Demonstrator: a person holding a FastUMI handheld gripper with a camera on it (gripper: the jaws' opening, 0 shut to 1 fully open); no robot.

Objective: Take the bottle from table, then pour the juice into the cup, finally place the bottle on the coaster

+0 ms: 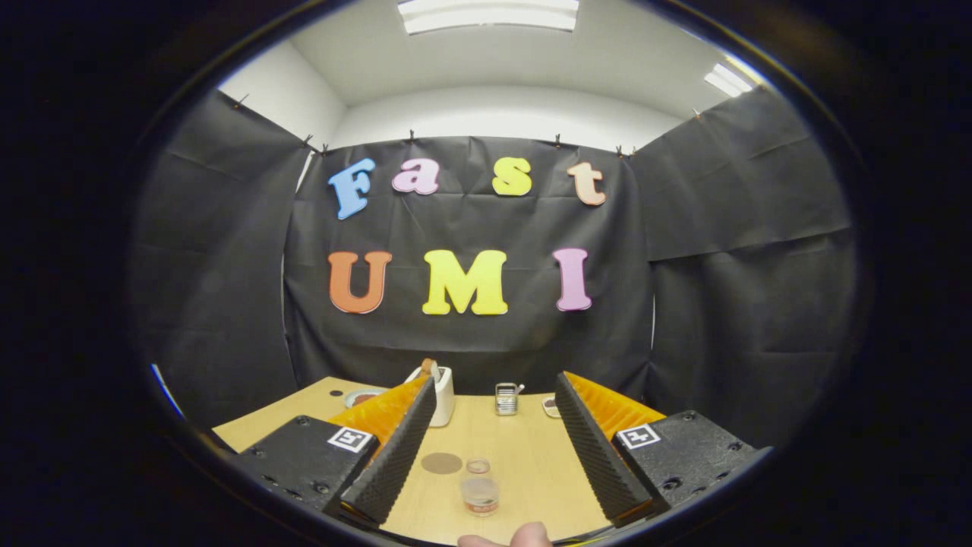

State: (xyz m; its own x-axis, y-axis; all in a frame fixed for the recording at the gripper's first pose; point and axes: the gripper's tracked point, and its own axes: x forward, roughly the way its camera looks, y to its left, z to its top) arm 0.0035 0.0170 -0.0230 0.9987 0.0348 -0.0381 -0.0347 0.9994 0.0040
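The hand-held gripper point(490, 448) is spread wide and holds nothing, level above the table point(531, 463) and aimed down its length, which suits lining up a grasp. Between its fingers sits the bottle point(480, 486), upright, with the round coaster point(442, 463) just beside it. Beyond them stands a white cup point(443, 395); a fingertip point(524, 536) shows nearest.

Matt pale wood-grain table point(524, 456); clear glossy bottle point(480, 486) at its 6 o'clock between wide-spread ribbed, rough-textured fingers point(395, 448); flat matt coaster point(442, 463) beside; glossy white holder point(442, 395) and shiny metal container point(506, 398) toward 12.
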